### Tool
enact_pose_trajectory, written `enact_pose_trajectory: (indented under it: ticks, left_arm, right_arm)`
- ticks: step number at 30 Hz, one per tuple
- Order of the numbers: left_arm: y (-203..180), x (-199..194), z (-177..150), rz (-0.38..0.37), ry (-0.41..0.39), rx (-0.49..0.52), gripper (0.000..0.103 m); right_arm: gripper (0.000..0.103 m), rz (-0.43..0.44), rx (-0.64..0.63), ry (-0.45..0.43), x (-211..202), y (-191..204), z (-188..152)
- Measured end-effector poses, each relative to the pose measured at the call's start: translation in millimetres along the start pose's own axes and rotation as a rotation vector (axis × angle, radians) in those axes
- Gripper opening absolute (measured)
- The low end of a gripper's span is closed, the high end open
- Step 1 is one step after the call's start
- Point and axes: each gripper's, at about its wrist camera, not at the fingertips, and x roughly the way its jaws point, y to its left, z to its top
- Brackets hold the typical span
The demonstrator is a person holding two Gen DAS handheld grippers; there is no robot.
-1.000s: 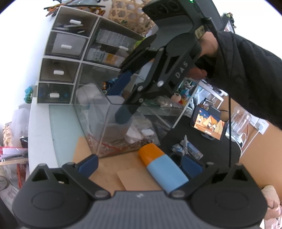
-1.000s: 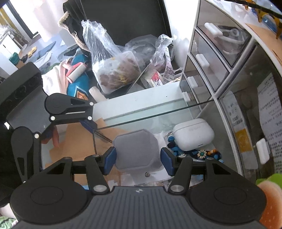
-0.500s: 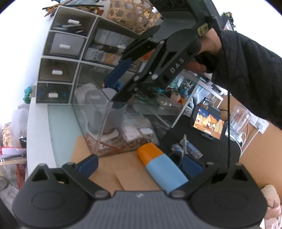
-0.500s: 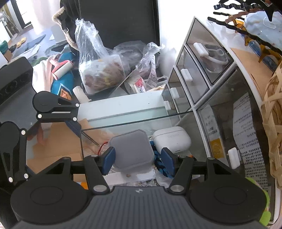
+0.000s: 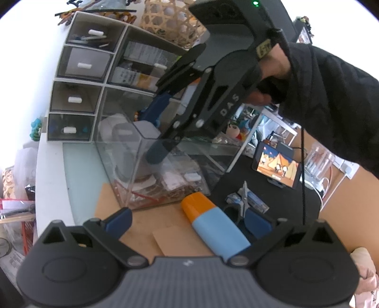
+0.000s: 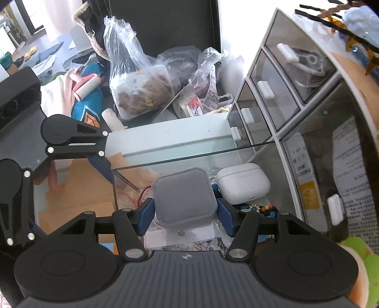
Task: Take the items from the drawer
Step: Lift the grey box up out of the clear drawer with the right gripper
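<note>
A clear drawer stands pulled out of the white drawer cabinet onto the table. My right gripper is shut on a grey velvet box and holds it above the drawer's clutter; it shows in the left wrist view too, over the drawer. A white earbuds case and beads lie in the drawer. My left gripper is open low over the table, with a blue tube with an orange cap lying between its fingers.
Scissors and a phone with a lit screen sit on a black mat at the right. Brown card sheets lie under the tube. Plastic bags and clutter sit beyond the table edge. A wicker basket tops the cabinet.
My right gripper has closed on the grey box and lifted it a little inside the drawer. My left gripper has not moved.
</note>
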Motion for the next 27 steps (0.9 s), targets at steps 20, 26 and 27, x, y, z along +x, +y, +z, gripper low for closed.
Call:
enact_pose_trajectory:
  ticks: [20,26,27]
  left_arm:
    - [-6.9,-7.7,-4.2,-0.038,0.013,0.008,0.103]
    - [-12.0,-6.7,-5.0,-0.081,0.018,0.008,0.103]
    - [-12.9,-6.9,-5.2,-0.09,0.018,0.007,0.103]
  right_arm:
    - [0.061,-0.068,-0.022,0.028,13.9,17.1,-1.6]
    - [0.06,-0.107,-0.019,0.029,1.3,21.4,-2.8]
    - [0.061,-0.116,-0.02,0.031,-0.7,22.3,-2.9]
